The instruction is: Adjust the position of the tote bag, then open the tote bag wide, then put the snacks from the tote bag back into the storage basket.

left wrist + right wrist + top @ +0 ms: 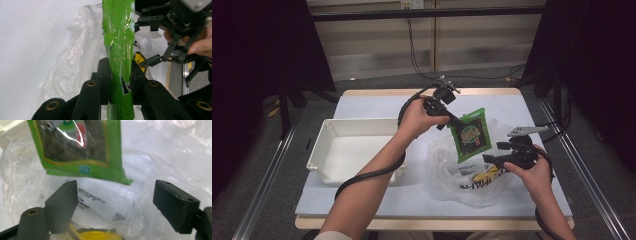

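White table (pixel 362 200), left tool (pixel 451 119) gripping green packet (pixel 470 136)

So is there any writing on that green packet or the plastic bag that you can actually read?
Green packet: a yellow logo on the front, too blurred to read.
Plastic bag: small black printed lines and a triangle sign, too small to read.
Yellow packet inside the bag: dark lettering, blurred.
No word can be read for certain.

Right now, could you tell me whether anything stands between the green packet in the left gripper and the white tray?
Nothing visible does. The left gripper holds the green packet clear above the plastic bag, and the white tray lies open to its left.
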